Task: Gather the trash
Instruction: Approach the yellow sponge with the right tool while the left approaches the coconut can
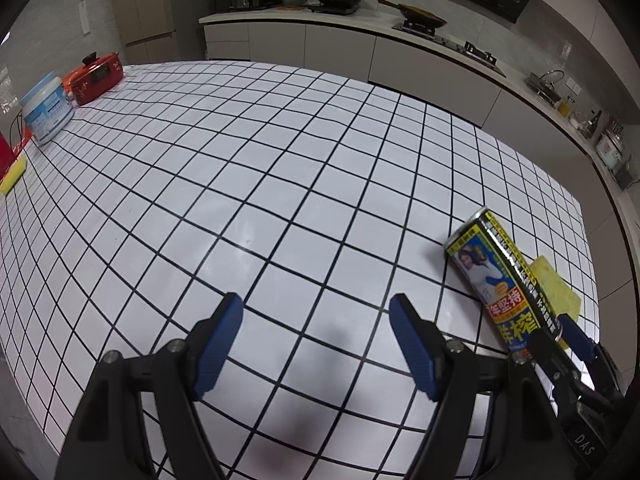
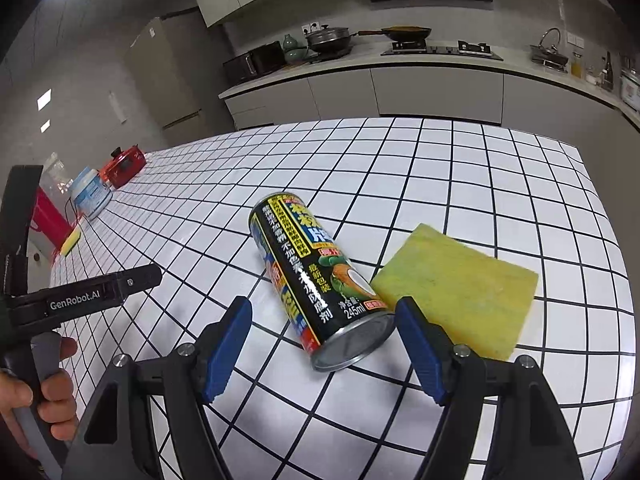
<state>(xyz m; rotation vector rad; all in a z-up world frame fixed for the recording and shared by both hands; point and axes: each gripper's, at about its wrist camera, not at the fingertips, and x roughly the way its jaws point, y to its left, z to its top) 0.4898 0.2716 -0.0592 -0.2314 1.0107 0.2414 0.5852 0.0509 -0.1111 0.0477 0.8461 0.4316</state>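
Note:
A black and yellow drink can lies on its side on the white tiled table, its metal bottom end toward me. My right gripper is open, with the can's near end between its blue fingers; a clear gap shows on the left side. In the left wrist view the same can lies at the right, with a right finger beside it. My left gripper hangs open over bare tiles, well left of the can, with nothing between its fingers.
A yellow sponge lies flat just right of the can. At the table's far left stand a blue-white tub, a red pot and another sponge. A hand holds the left gripper's handle. The kitchen counter runs behind.

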